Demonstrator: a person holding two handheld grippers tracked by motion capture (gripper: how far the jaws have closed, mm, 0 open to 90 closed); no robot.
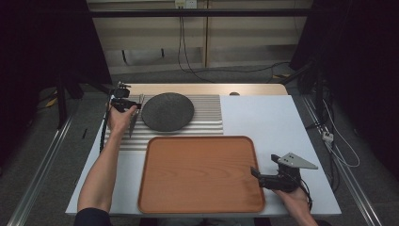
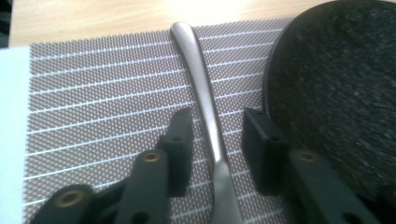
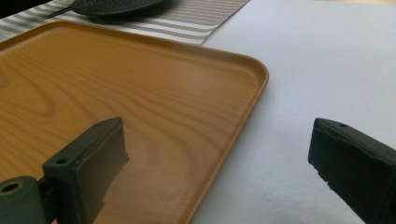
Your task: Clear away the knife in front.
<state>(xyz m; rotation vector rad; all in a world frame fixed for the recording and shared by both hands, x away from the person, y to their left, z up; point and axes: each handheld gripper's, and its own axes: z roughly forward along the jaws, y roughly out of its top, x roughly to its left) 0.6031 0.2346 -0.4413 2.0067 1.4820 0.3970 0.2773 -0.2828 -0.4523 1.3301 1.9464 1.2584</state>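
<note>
Down at the far left of the worktop, the left gripper stands with its jaws parted on either side of a metal utensil handle, a gap showing between each pad and the steel, so nothing is clamped. In the left gripper view the handle runs from between the jaws away toward the wooden edge beyond the striped placemat; its working end is cut off at the bottom of that view, so what kind of utensil it is cannot be told. Just beside the jaws on one side lies the dark speckled plate, its rim close to the pad but whether touching is unclear. From the high view the left forearm reaches far forward, the hand wrapped around the gripper at the placemat's left edge, with the plate on the mat just to its right. Nearer the person, the right gripper is held wide open and empty, one jaw above the orange-brown wooden tray and the other above the white worktop surface, straddling the tray's right rim. In the high view the right hand holds it low at the tray's near right corner, the grey three-cornered plate on top; the wrist is cut off by the frame's bottom edge.
</note>
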